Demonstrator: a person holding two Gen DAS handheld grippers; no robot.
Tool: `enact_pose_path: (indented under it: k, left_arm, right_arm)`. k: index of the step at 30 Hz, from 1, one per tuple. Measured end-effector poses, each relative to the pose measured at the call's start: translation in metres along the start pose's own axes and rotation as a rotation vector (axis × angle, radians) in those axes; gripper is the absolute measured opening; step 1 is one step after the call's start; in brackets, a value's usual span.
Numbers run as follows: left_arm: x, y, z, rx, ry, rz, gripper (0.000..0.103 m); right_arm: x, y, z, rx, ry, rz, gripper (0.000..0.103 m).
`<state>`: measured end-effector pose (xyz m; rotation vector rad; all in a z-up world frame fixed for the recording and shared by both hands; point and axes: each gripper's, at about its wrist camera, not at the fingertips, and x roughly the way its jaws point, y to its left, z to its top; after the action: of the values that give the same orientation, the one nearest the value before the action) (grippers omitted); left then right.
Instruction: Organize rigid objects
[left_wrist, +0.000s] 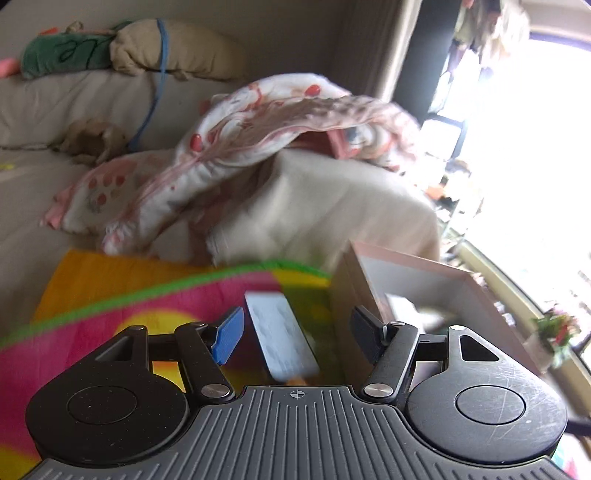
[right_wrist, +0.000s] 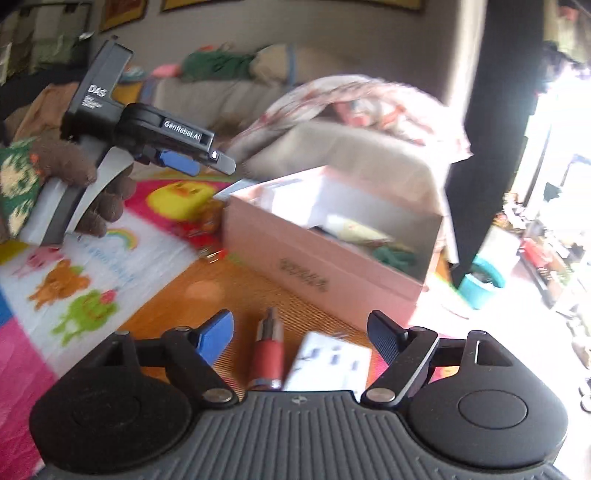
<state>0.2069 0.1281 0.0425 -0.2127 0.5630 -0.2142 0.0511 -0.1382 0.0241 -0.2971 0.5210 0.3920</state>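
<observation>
My left gripper (left_wrist: 299, 332) is open above the colourful mat (left_wrist: 129, 295). A flat white blister pack (left_wrist: 280, 336) lies between its fingers, apart from both. The open pink box (left_wrist: 436, 280) is just to its right. In the right wrist view the left gripper (right_wrist: 192, 162) hovers by the pink box's (right_wrist: 317, 266) left end, held by a brown-gloved hand. My right gripper (right_wrist: 301, 336) is open low over the orange mat area (right_wrist: 207, 295). A red and silver cylinder (right_wrist: 266, 354) and a white card (right_wrist: 328, 365) lie between its fingers, untouched.
The box holds a yellowish item (right_wrist: 358, 230) and a green item (right_wrist: 395, 256). A beige sofa (left_wrist: 314, 206) with a floral blanket (left_wrist: 258, 122) stands behind. A teal tub (right_wrist: 484, 284) sits on the floor at right. Small orange pieces (right_wrist: 207, 221) lie on the mat.
</observation>
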Motion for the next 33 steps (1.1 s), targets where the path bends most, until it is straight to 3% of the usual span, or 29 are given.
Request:
enact_pose_path:
  k: [3,8,10,11,12,16,19,23,30,33]
  left_arm:
    - [0.036,-0.001,0.014,-0.011,0.067,0.067,0.069]
    - [0.073,-0.006,0.007,0.006,0.171,0.101,0.068]
    - [0.073,-0.009,-0.001,0.046,0.165,0.118,0.061]
    - [0.07,-0.009,-0.004,0.063,0.165,0.105,0.052]
    - [0.065,-0.009,-0.007,0.061,0.17,0.08,0.044]
    - [0.033,-0.005,-0.028,0.052,0.176,-0.014,0.044]
    - [-0.001,-0.004,-0.047,0.066,0.171,-0.041,0.044]
    - [-0.05,-0.004,-0.077,0.047,0.169,-0.062,0.043]
    - [-0.099,-0.02,-0.108,0.012,0.208,-0.136,0.041]
    - [-0.113,-0.021,-0.098,-0.006,0.146,-0.131,0.041]
  right_arm:
    - [0.008,-0.005,-0.005,0.023,0.02,-0.002,0.08]
    - [0.014,-0.009,-0.013,0.045,0.037,0.005,0.08]
    - [0.015,-0.013,-0.016,0.073,0.043,0.008,0.08]
    - [0.017,-0.014,-0.017,0.087,0.051,0.006,0.08]
    - [0.018,-0.015,-0.017,0.098,0.059,0.004,0.08]
    - [0.02,-0.02,-0.018,0.142,0.072,0.013,0.08]
    - [0.025,-0.023,-0.017,0.19,0.105,0.036,0.079]
    - [0.033,-0.02,-0.015,0.222,0.154,0.059,0.07]
    - [0.03,0.01,-0.008,0.129,0.172,0.16,0.07]
    - [0.023,0.016,-0.006,0.108,0.163,0.178,0.074]
